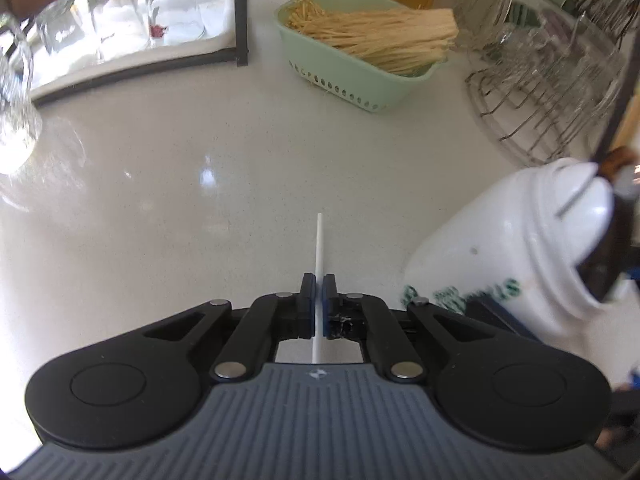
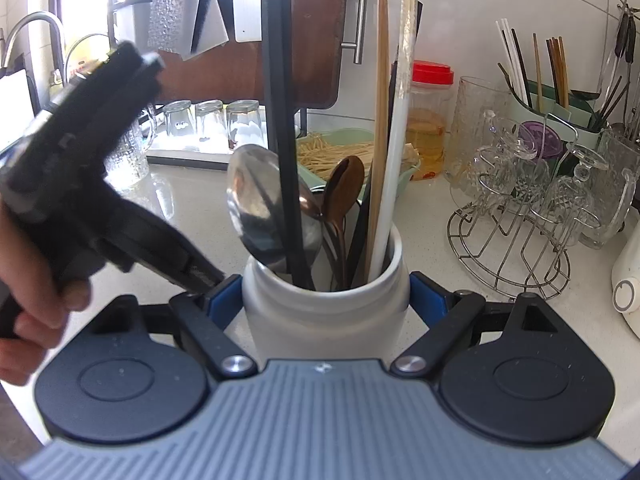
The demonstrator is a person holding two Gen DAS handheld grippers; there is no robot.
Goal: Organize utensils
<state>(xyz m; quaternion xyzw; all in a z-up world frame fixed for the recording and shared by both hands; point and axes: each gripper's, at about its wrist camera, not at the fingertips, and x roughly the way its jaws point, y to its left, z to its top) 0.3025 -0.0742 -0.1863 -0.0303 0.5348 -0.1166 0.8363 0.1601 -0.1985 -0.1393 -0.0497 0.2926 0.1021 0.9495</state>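
Our left gripper (image 1: 319,286) pinches one white chopstick (image 1: 319,240); our right gripper (image 2: 325,296) clamps the white jar (image 2: 325,308) (green lettering unreadable).

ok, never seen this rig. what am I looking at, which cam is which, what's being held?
No robot: a person holds a two-finger gripper in each hand, each with a fisheye camera looking along its fingers.

The left camera shows the left gripper shut on a thin white chopstick above the pale counter.

The right camera shows the right gripper clamped around a white utensil jar holding spoons and chopsticks; the left gripper and the hand carrying it appear at left.

Also on the counter: a green basket of wooden sticks, upturned glasses, a wire glass rack.
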